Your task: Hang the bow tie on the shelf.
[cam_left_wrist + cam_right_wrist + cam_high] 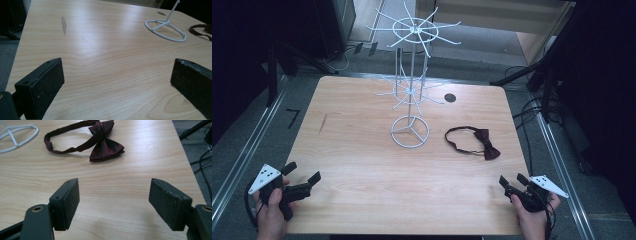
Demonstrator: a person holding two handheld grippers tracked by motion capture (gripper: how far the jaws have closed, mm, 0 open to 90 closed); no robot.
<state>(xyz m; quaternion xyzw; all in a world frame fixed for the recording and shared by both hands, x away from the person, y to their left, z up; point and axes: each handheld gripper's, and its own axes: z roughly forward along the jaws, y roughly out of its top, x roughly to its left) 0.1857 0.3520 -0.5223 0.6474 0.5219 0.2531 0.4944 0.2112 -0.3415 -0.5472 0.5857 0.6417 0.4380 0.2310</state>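
Left gripper view: stand pole cut by top edge, base ring alone whole; bow tie runs off right edge, a strip of strap showing. Right jaw clipped at right and bottom edges.

Right gripper view: stand's base ring cut at left and top edges.

High view: dark round spot on far surface, too small to identify. Forearms cut by bottom edge.

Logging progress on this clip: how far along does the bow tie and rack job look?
Nothing looks done: the bow tie lies flat on the table, right of the white wire rack, whose hooks look bare. Left gripper and right gripper hold nothing, jaws open. Probably left: picking up and hanging the tie.
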